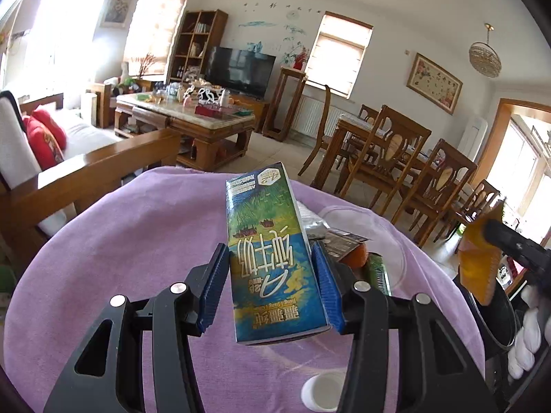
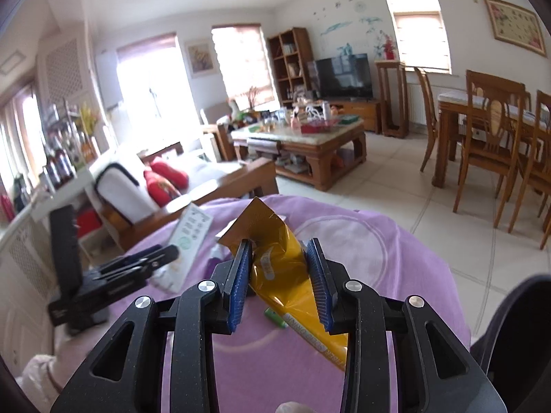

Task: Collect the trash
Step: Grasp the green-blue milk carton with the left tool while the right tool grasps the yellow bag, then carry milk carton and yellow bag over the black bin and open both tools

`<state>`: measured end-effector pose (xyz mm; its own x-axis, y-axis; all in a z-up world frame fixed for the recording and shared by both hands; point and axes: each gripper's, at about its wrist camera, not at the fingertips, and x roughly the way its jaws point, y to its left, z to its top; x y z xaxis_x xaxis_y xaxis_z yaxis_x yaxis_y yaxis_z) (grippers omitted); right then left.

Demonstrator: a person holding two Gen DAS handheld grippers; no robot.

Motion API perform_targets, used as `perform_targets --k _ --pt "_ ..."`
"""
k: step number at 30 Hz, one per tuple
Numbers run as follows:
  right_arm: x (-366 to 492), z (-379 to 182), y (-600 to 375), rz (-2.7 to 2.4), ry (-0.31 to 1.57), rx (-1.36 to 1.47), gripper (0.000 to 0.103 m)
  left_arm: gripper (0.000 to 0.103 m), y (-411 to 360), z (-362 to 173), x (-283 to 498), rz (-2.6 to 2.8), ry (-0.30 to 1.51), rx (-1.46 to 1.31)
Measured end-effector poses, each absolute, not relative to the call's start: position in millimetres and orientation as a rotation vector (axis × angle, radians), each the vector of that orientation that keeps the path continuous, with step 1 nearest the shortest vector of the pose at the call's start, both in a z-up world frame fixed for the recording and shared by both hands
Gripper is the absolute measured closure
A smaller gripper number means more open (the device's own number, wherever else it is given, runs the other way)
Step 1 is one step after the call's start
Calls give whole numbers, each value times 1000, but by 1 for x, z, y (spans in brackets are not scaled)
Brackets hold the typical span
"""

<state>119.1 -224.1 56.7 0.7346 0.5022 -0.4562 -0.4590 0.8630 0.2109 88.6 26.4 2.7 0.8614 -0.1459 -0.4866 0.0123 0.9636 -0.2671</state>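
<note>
Left tongs (image 1: 272,275) clenched on carton (image 1: 268,254), right tongs (image 2: 280,282) on wrapper (image 2: 289,282); both lifted off bench (image 1: 120,241), probably for binning.

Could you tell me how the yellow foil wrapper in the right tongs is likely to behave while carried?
The creased yellow foil wrapper probably flops and crumples. Torn open and flat, it likely weighs little. Its glossy film may slip between the right tongs.
</note>
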Motion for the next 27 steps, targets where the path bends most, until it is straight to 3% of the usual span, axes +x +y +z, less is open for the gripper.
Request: perform_targets --k 14,27 --pt "-3 82 -377 363 270 194 69 54 -123 59 35 -385 411 -137" --pt "-46 55 -539 138 230 336 69 54 -261 39 42 -612 461 -74"
